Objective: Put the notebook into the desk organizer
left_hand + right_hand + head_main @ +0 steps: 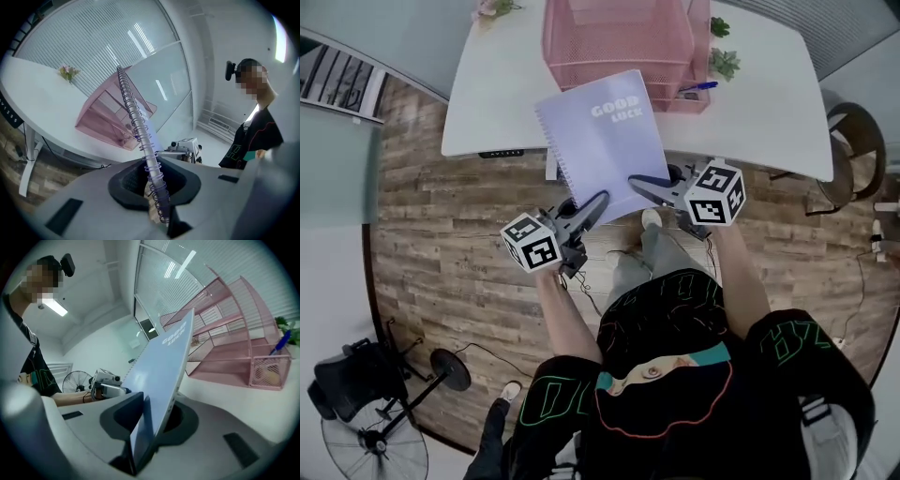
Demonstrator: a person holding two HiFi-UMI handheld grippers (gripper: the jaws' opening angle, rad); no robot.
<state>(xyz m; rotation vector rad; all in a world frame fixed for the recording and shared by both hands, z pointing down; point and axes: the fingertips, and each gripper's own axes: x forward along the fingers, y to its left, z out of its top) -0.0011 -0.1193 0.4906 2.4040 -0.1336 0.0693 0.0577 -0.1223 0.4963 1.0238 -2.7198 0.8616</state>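
Note:
A lilac spiral notebook (602,141) with "GOOD LUCK" on its cover hangs tilted in the air, over the near edge of the white desk (497,84). My left gripper (598,202) is shut on its lower left corner, at the wire spiral (140,126). My right gripper (637,183) is shut on the lower right edge of the notebook (161,366). Behind the notebook on the desk stands the pink mesh desk organizer (619,37), with tiered trays (229,357); in the left gripper view the organizer (110,119) lies past the spiral.
A blue pen (698,87) stands in the organizer's small cup at the right. Small green plants (724,61) sit beside it, and a flower (492,7) at the desk's far left. A chair (853,141) stands to the right, a fan (375,450) on the floor at lower left.

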